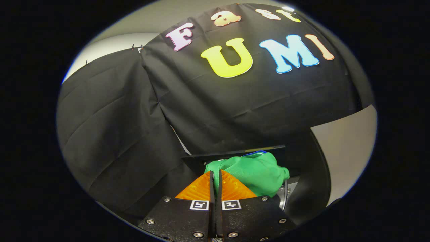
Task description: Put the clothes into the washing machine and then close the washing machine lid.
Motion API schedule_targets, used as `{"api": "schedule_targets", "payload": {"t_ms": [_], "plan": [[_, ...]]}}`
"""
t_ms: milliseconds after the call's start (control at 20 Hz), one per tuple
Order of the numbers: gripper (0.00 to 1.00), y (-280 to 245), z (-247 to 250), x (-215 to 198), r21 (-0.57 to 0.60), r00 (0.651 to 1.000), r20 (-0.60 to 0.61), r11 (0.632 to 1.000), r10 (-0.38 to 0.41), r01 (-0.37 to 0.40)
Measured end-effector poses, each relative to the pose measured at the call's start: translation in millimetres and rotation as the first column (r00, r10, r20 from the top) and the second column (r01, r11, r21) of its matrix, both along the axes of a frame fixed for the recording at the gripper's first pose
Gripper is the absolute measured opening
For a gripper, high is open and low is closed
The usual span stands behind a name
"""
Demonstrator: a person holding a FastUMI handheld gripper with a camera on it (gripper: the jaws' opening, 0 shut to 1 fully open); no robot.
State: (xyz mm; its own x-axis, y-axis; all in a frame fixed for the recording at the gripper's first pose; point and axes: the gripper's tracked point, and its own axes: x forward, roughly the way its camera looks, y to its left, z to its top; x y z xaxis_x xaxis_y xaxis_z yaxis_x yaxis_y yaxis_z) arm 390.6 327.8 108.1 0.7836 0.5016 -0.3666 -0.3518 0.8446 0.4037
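My gripper is shut on a green garment, with a thin fold of it pinched between the two fingers. Most of the cloth bulges out to the right of the fingertips and just beyond them. A sliver of something blue peeks out behind the top of the garment. Below and to the right of the cloth, a curved metal rim of the washing machine shows. A dark flat panel stands right behind the garment; I cannot tell whether it is the machine's lid.
Black cloth walls hang close ahead and to the left. A pale wall stands off to the right beyond a dark curved edge.
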Motion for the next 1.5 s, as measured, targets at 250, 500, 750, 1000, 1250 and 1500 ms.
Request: {"api": "schedule_targets", "payload": {"t_ms": [250,500,750,1000,1250,1500], "plan": [[0.00,28.4,-44.7,-1.6,-0.017,0.998,-0.061,0.999,0.025,-0.027],[0.00,46.2,-95.5,-0.7,-0.102,0.995,-0.089,0.993,0.042,-0.051],[0.00,60.1,-137.9,-1.1,-0.145,0.991,-0.126,0.988,0.040,-0.058],[0.02,70.4,-182.2,-8.8,-0.225,0.985,-0.164,0.971,0.044,-0.081],[0.07,72.3,-225.4,-16.5,-0.278,0.974,-0.228,0.957,0.020,-0.084],[0.11,70.8,-246.2,-21.6,-0.289,0.967,-0.253,0.955,-0.006,-0.069]]}}
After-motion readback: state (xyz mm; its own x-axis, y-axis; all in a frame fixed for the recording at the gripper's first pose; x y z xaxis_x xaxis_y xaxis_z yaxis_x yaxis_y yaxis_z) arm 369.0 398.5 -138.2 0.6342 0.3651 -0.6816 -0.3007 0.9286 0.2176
